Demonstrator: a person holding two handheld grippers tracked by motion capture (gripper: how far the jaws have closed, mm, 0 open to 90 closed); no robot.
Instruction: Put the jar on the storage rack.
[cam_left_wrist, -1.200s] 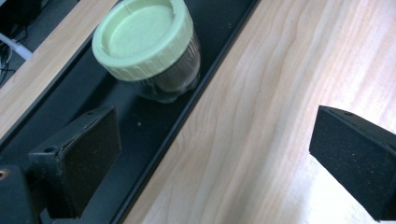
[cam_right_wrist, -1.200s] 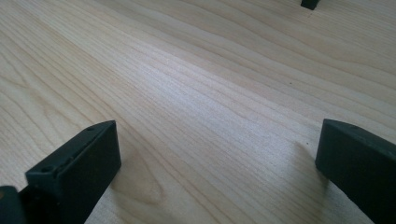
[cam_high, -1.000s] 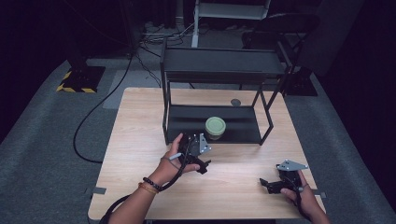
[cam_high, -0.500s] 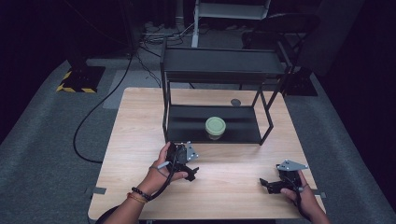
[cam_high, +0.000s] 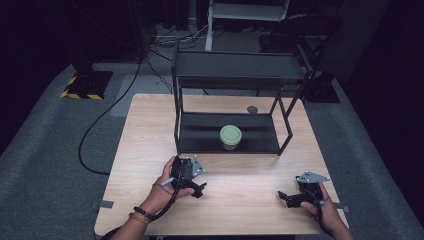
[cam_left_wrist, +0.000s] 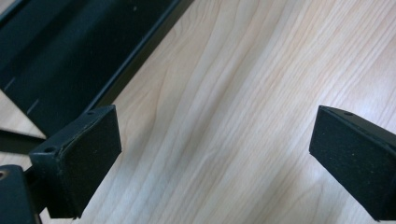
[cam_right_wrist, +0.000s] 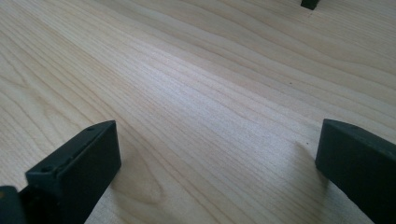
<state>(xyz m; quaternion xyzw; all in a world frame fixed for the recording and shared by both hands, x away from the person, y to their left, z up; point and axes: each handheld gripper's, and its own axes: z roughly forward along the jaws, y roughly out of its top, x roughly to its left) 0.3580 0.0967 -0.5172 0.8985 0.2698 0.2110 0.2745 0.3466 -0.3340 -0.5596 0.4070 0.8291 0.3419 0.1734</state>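
Observation:
A jar with a pale green lid (cam_high: 230, 136) stands on the lower shelf of a black metal rack (cam_high: 235, 79) at the back of the wooden table (cam_high: 145, 125). My left gripper (cam_high: 198, 188) is held low over the table in front of the rack, left of centre. Its jaws stand wide open over bare wood (cam_left_wrist: 215, 140), with nothing between the pads (cam_left_wrist: 91, 154). My right gripper (cam_high: 286, 197) rests near the front right corner, also open over bare wood (cam_right_wrist: 215, 140).
The rack's lower edge (cam_left_wrist: 135, 51) runs across the upper left of the left gripper view. A small dark disc (cam_high: 252, 109) lies on the table behind the rack. A black cable (cam_high: 100, 125) trails off the table's left side onto grey carpet.
My left gripper has drawn back from the rack toward the table's front, away from the jar. The right gripper has stayed where it was.

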